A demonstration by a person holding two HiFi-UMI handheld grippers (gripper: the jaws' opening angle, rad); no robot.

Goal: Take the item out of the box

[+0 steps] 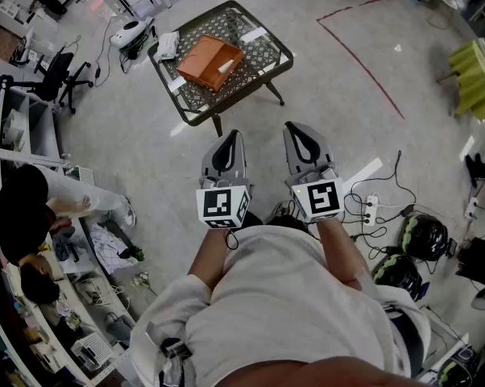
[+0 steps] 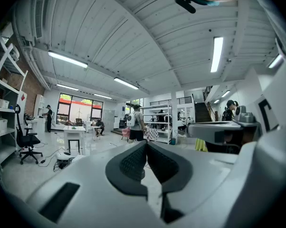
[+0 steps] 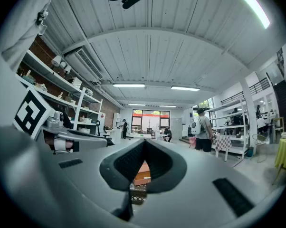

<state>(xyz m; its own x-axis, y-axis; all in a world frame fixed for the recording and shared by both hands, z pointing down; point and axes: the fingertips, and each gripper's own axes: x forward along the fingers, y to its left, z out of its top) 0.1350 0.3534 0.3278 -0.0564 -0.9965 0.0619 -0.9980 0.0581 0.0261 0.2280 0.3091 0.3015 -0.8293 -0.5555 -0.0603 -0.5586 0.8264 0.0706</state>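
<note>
While you hold them level, left gripper jaws pressed together, empty, right gripper likewise, orange cardboard box ahead on black lattice table.

Bright, even light falls from ceiling tube lamps high above the fingers. Both gripper views bulge strongly, with dark corners; the near fingers look soft.

The person wears a loose, pale shirt. The left gripper and the right gripper are smooth and grey, with bumpy black pads. Each has a white cube with black squares on it (like a puzzle code).
</note>
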